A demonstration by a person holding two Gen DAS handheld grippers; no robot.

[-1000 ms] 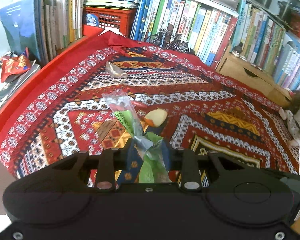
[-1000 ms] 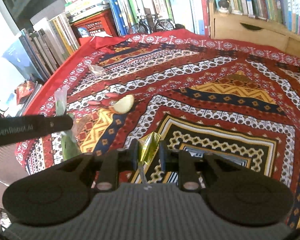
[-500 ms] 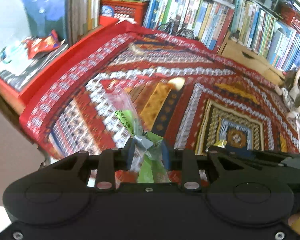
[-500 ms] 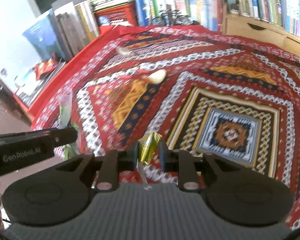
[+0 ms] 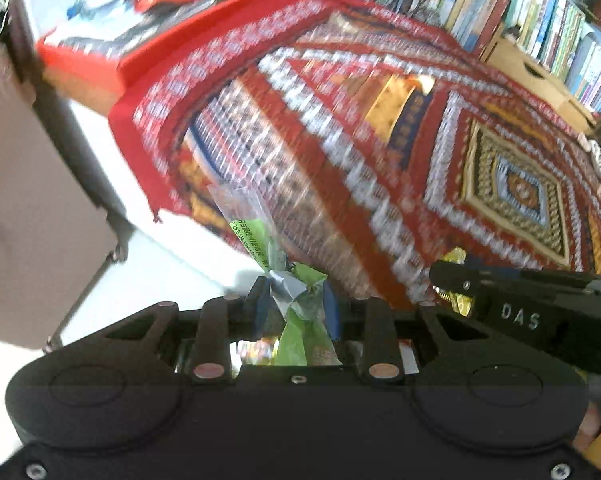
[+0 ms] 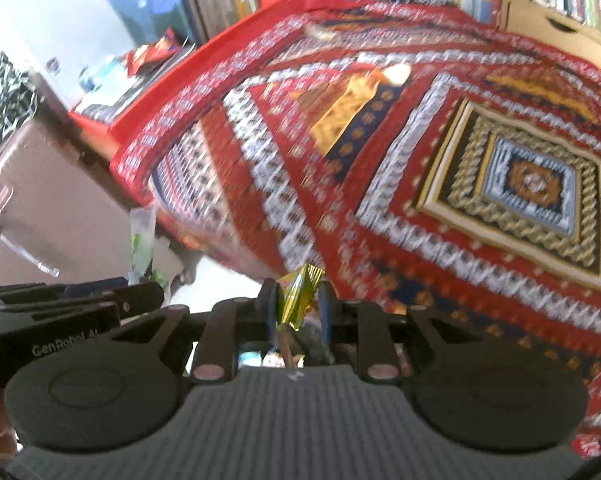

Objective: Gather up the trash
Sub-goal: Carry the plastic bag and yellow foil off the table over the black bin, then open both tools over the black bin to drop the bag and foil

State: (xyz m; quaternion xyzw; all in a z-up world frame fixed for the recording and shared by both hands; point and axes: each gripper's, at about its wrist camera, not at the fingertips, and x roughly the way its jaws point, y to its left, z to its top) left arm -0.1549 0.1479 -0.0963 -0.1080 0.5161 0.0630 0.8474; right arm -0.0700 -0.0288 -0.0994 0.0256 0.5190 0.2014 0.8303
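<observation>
green-and-clear plastic wrapper (image 5: 296, 304), crumpled, pinched between the blue pads of the left gripper (image 5: 296, 306); its clear end sticks up past the fingertips, green printed strip along one side. gold foil wrapper (image 6: 298, 294), clamped upright in the right gripper (image 6: 298, 308), jaws closed tight on it. the two grippers sit side by side, near each other, both off the near edge of the red patterned tablecloth (image 5: 380, 160). pale apple piece (image 6: 396, 73) lies on the cloth, well apart from both grippers. further back a small pale scrap (image 6: 316, 32), blurred. red snack packet (image 6: 152, 50) rests on flat books beyond the cloth's left edge. bookshelf rows (image 5: 540, 20) behind. a beige cabinet (image 5: 28, 200) at left, below table level.
</observation>
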